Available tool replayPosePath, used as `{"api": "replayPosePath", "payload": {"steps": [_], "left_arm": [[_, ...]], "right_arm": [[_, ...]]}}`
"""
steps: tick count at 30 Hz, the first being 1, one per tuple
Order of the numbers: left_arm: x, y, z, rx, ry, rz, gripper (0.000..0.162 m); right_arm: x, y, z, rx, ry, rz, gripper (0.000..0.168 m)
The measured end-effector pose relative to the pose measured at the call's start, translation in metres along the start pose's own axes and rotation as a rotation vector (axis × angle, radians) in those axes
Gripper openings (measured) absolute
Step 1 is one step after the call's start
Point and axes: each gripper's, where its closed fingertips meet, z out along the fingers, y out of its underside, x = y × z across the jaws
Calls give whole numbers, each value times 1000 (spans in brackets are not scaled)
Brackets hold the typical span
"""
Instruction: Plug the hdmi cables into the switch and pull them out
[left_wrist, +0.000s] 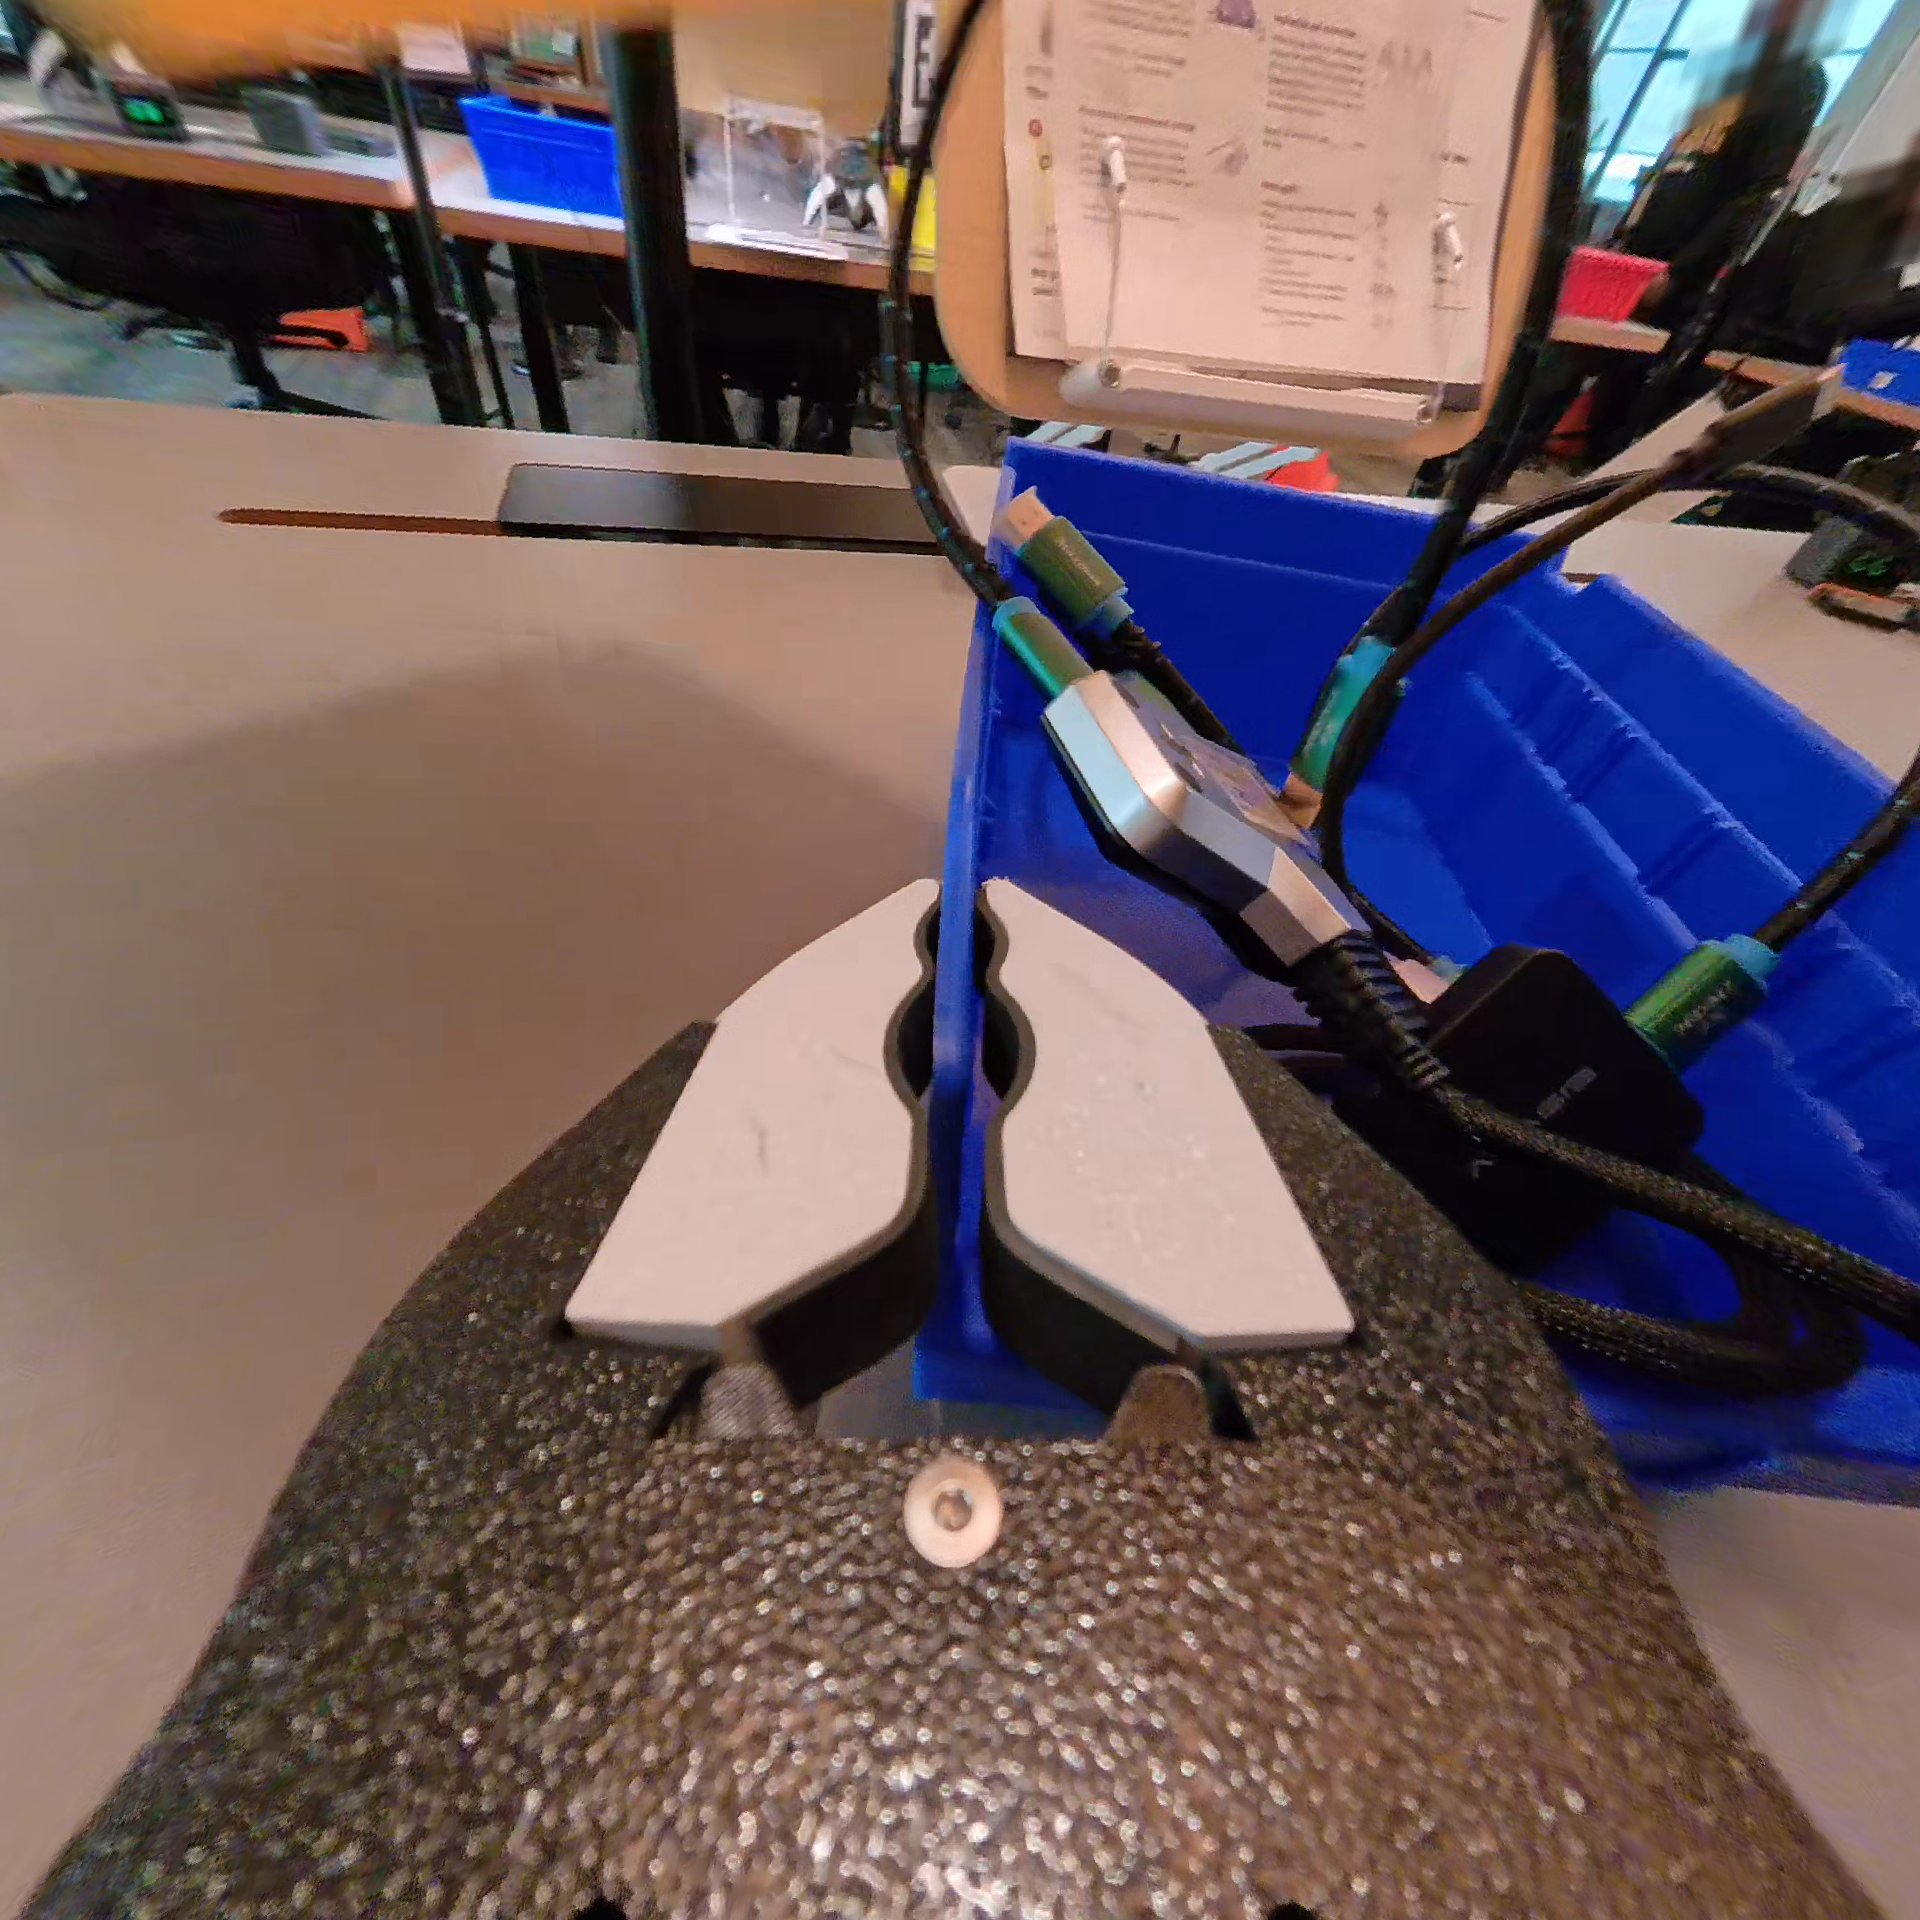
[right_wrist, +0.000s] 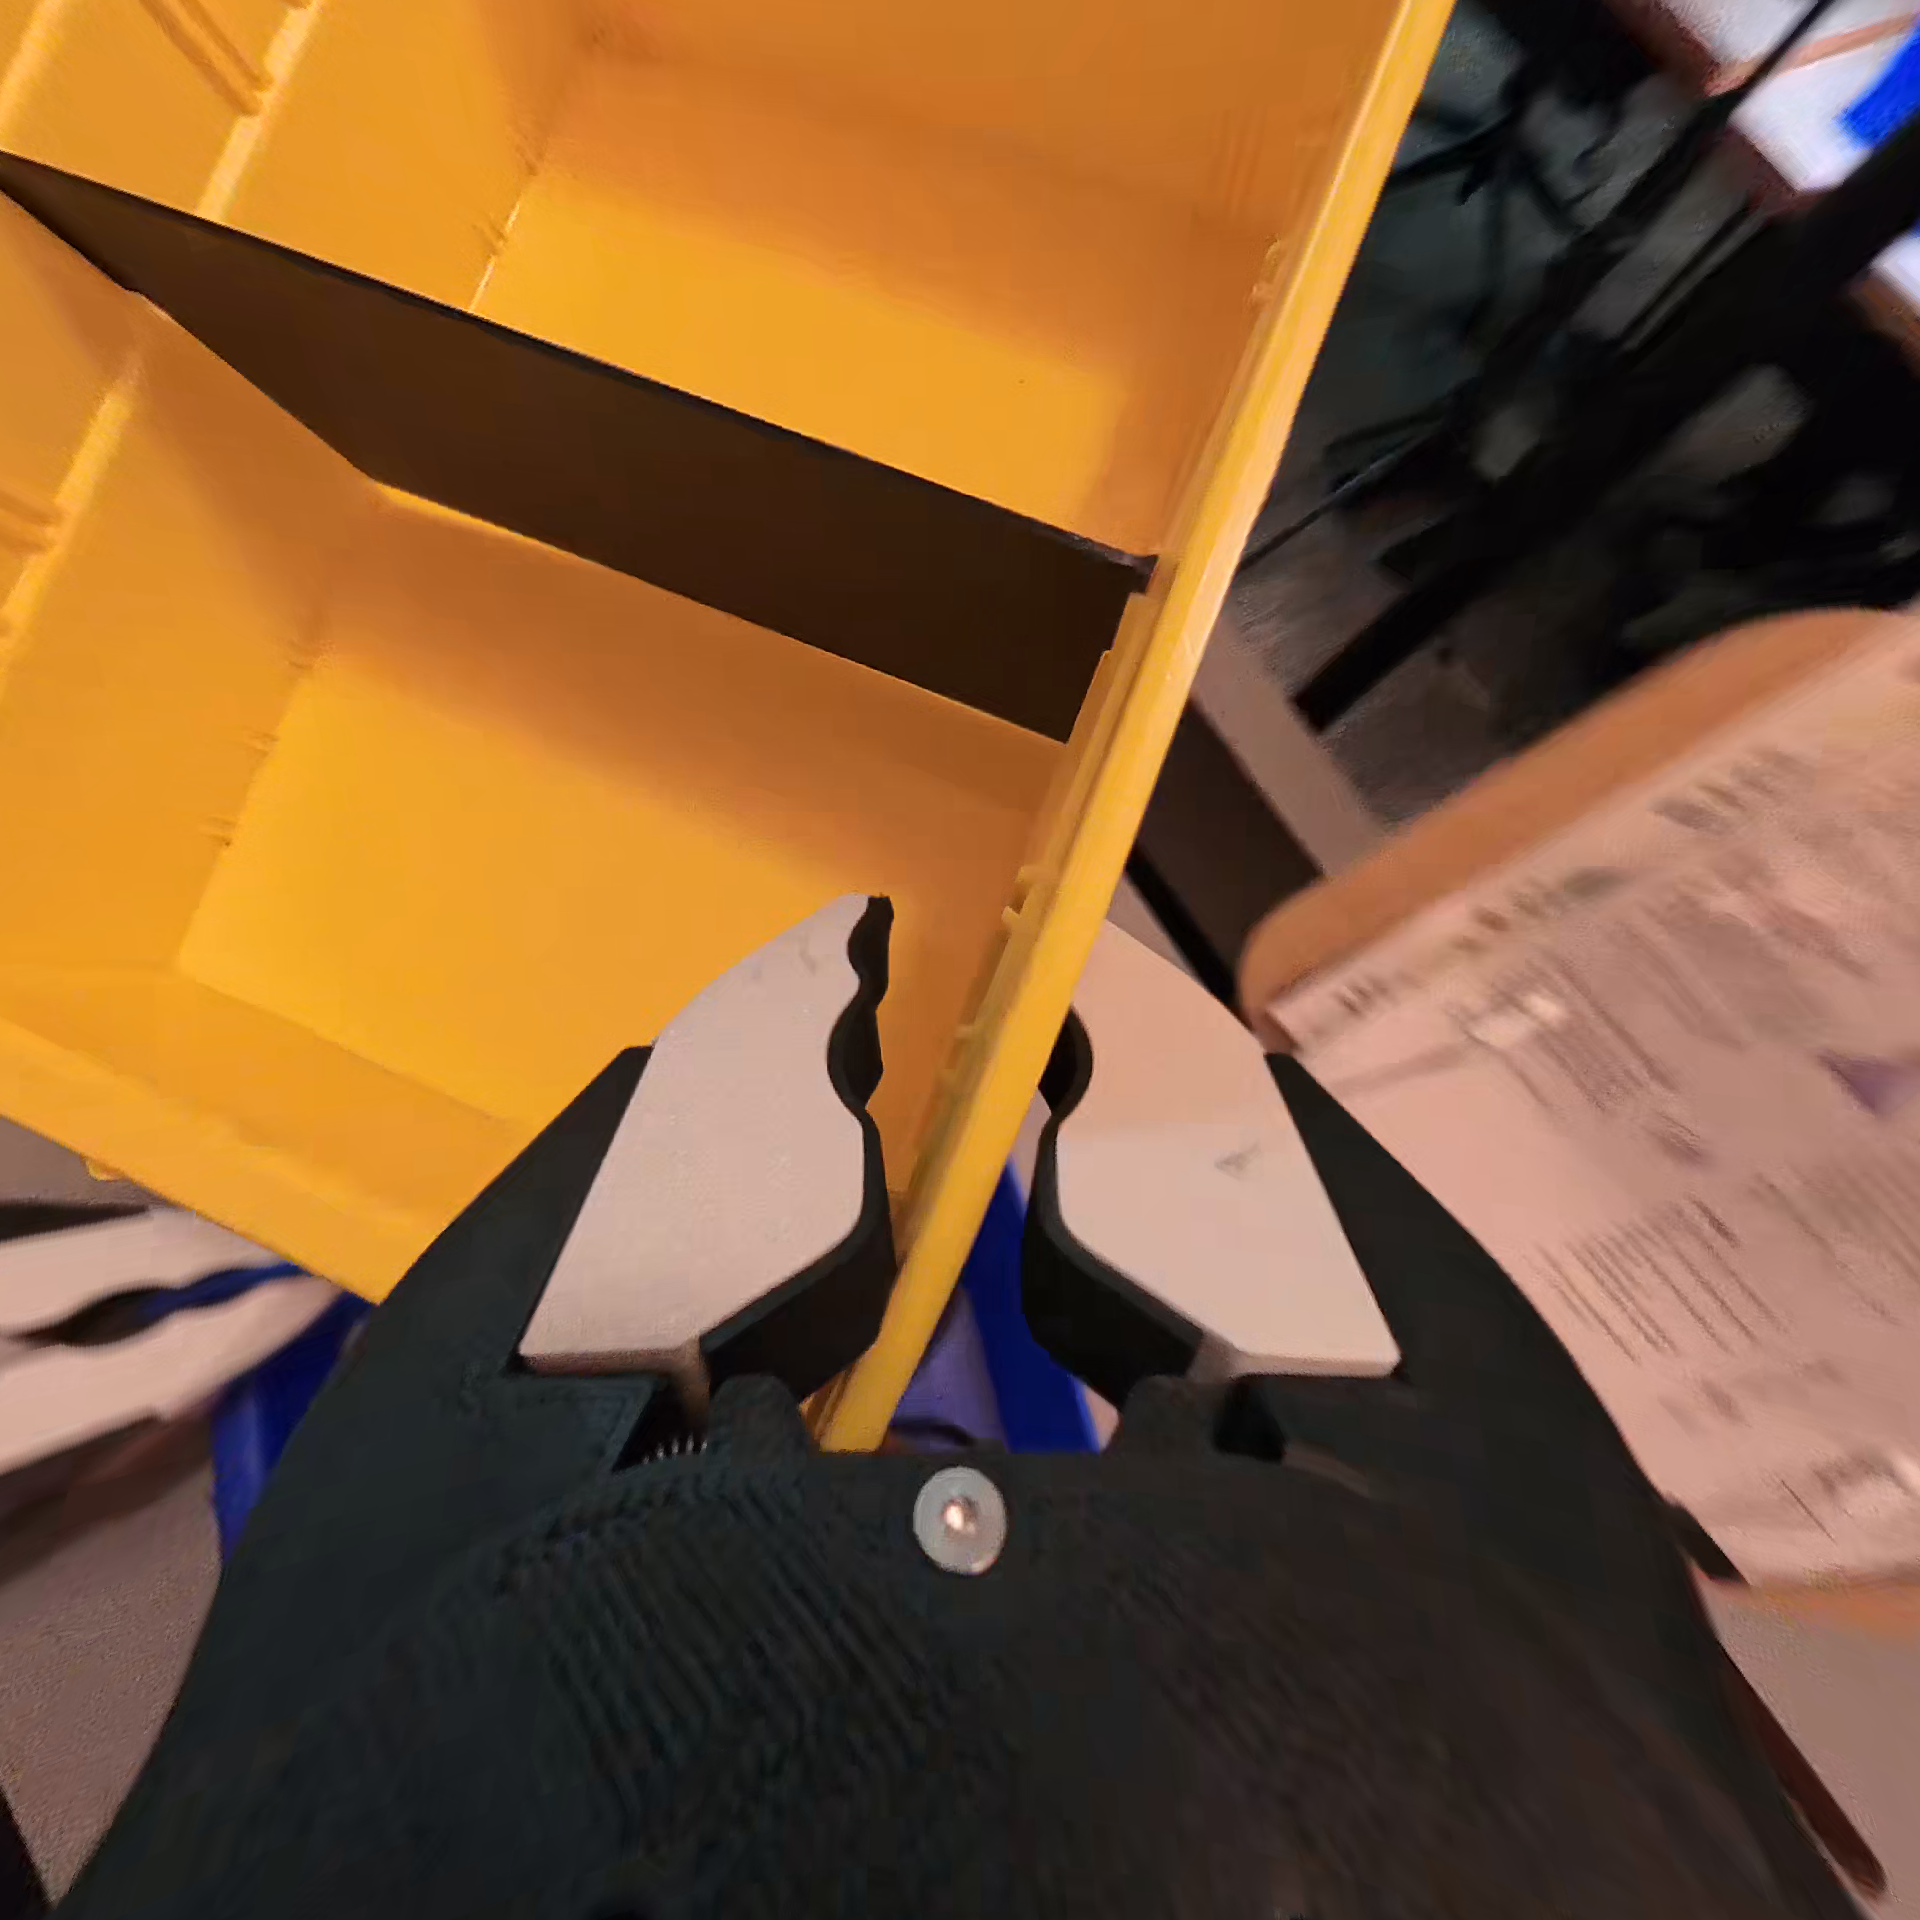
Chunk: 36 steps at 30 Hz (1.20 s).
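A silver HDMI switch lies tilted inside a blue bin, beside a black box. Braided black cables with green plugs are in the bin: one plug sits in the switch's far end, another lies loose behind it, and one meets the black box. My left gripper is shut on the blue bin's left wall. My right gripper is shut on the right wall of a yellow bin with a black divider, held tilted in the air.
A wooden stand with a printed sheet rises behind the blue bin and shows at the right of the right wrist view. The beige table extends left, with a black plate at its far edge. Workbenches stand beyond.
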Motion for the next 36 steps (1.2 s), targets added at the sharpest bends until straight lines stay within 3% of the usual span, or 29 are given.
{"api": "replayPosePath", "payload": {"steps": [3, 6, 10, 16, 22, 25, 29, 33, 36], "left_arm": [[-18, -1, -4, 0, -39, -5, 2], [-43, -3, -11, 7, -114, -16, 2], [-83, -5, -23, 19, -210, -43, 2], [-145, -9, -44, 33, -335, -71, 2], [-198, -18, -33, 25, -322, -63, 2], [-213, -24, -19, 18, -271, -53, 2], [-218, -28, -4, 15, -206, -46, 2], [-219, -30, 5, 14, -175, -46, 2], [-218, -31, 11, 19, -153, -58, 3]], "right_arm": [[57, 30, -77, 105, 88, 94, 26], [104, 87, -141, 199, 154, 216, 27], [147, 187, -202, 269, 198, 377, 28], [180, 350, -257, 248, 298, 515, 27], [206, 494, -271, 74, 415, 695, 27], [214, 543, -265, -24, 443, 747, 28], [226, 572, -251, -120, 434, 754, 28], [242, 572, -234, -152, 394, 742, 27], [252, 574, -225, -267, 369, 615, 26]]}}
